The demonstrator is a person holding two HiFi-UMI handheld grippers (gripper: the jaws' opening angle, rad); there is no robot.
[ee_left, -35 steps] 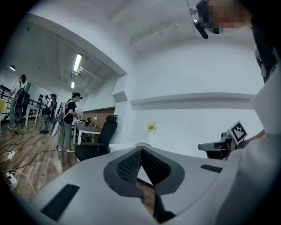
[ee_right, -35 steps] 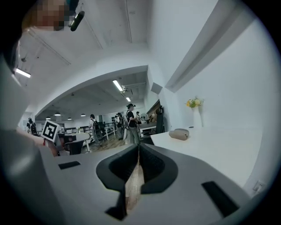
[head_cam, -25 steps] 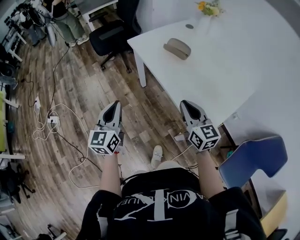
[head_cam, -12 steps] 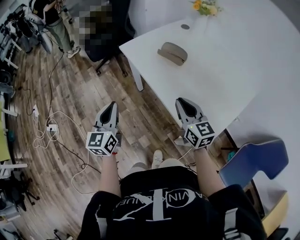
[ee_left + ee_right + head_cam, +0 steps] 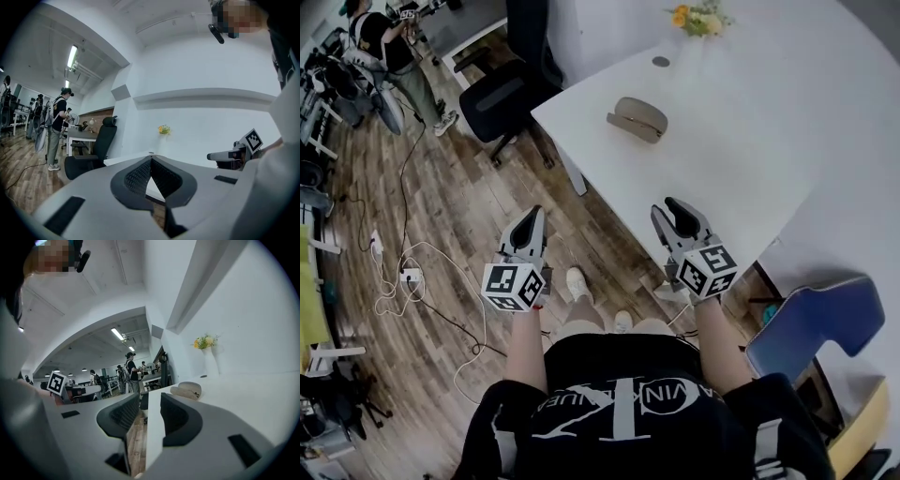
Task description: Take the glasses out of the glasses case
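Observation:
A beige glasses case [image 5: 636, 119], closed, lies near the left end of the white table [image 5: 759, 131]. In the right gripper view the glasses case [image 5: 187, 390] sits ahead on the tabletop. Both grippers are held in the air short of the table, far from the case. My left gripper [image 5: 531, 217] is over the wooden floor, its jaws shut and empty; its tips meet in the left gripper view [image 5: 151, 159]. My right gripper [image 5: 675, 208] hovers at the table's near edge. Its jaws [image 5: 150, 401] are opening with nothing between them.
A vase of yellow flowers [image 5: 698, 19] stands at the table's far side. A black office chair [image 5: 502, 84] sits left of the table. A blue chair [image 5: 811, 323] is at my right. Cables and a power strip [image 5: 411, 275] lie on the floor. A person [image 5: 389, 52] stands far left.
I have stepped toward the table, so the case sits a little nearer in view. Both grippers moved forward. The right gripper's jaws have parted; the left stays shut.

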